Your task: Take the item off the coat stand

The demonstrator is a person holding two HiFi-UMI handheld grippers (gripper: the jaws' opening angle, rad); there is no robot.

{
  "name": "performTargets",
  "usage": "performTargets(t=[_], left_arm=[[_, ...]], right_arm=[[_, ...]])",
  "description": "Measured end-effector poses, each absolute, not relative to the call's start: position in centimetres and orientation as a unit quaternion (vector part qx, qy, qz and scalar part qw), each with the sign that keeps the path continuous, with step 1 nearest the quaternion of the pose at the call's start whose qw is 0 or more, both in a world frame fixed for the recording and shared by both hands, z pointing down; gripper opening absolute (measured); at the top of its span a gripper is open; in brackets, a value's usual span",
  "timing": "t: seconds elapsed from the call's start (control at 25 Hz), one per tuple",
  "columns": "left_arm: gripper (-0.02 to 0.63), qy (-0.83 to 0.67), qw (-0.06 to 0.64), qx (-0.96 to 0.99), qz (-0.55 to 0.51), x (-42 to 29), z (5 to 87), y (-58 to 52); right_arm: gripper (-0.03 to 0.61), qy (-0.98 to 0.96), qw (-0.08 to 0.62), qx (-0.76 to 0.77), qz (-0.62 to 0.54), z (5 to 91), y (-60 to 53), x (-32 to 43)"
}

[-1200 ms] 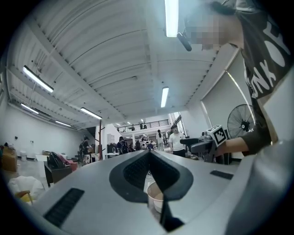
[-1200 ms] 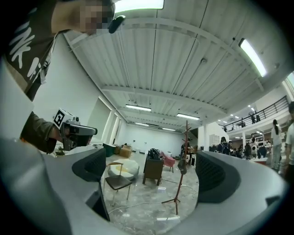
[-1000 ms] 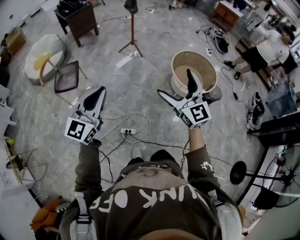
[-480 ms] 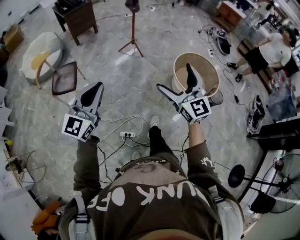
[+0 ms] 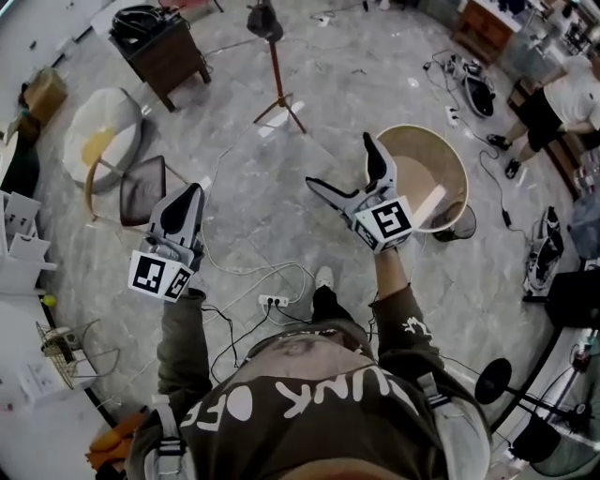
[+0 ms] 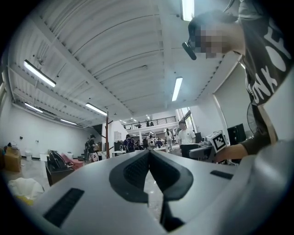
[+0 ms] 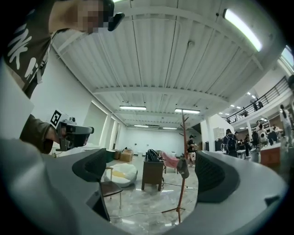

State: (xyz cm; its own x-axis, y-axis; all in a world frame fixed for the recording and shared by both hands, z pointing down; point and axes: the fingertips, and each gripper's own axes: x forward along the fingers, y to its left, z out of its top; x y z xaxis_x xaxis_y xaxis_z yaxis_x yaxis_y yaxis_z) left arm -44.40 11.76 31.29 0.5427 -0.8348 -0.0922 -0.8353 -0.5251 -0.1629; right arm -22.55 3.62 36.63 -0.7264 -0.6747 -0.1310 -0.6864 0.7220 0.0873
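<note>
The coat stand [image 5: 276, 75] is a thin red-brown pole on tripod feet, far ahead at the top centre of the head view. A small dark item [image 5: 263, 16] hangs at its top. Between the jaws in the right gripper view, the stand [image 7: 182, 193] rises from the floor with the dark item [image 7: 183, 169] hanging partway up. My right gripper [image 5: 343, 169] is open and empty, well short of the stand. My left gripper [image 5: 194, 192] is held at the left with its jaws shut and empty. Its own view shows the left gripper [image 6: 149, 158] pads pressed together.
A round tan tub [image 5: 456, 165] stands just right of my right gripper. A dark wooden cabinet [image 5: 164, 52], a white beanbag [image 5: 98, 136] and a chair [image 5: 141, 187] lie to the left. A power strip [image 5: 274, 301] and cables lie by my feet. A person [image 5: 562, 98] stands at far right.
I have stepped forward, so the stand, the tub and the chair have slid down and nearer in the head view. Both grippers keep their states, left shut and right open.
</note>
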Motion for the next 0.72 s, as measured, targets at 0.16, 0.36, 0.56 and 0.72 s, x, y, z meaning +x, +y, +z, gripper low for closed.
performTargets(t=[0.16, 0.36, 0.56, 0.72], left_arm=[[0.005, 0.478, 0.095, -0.873, -0.002, -41.6, 30.2, 5.2], [0.005, 0.479, 0.094, -0.873, -0.009, -38.7, 29.5, 0.1], [0.005, 0.482, 0.098, -0.870, -0.022, -38.3, 29.0, -4.5], [0.005, 0.481, 0.101, -0.871, -0.025, -39.0, 29.5, -8.3]], right_arm=[[0.591, 0.931, 0.054, -0.357, 0.060, 36.6, -3.0, -20.6], [0.587, 0.932, 0.062, -0.352, 0.057, 36.1, -8.5, -18.3], [0.583, 0.930, 0.073, -0.356, 0.053, 35.7, -13.4, -17.4], [0.583, 0.930, 0.069, -0.356, 0.054, 35.7, -17.3, -18.2]])
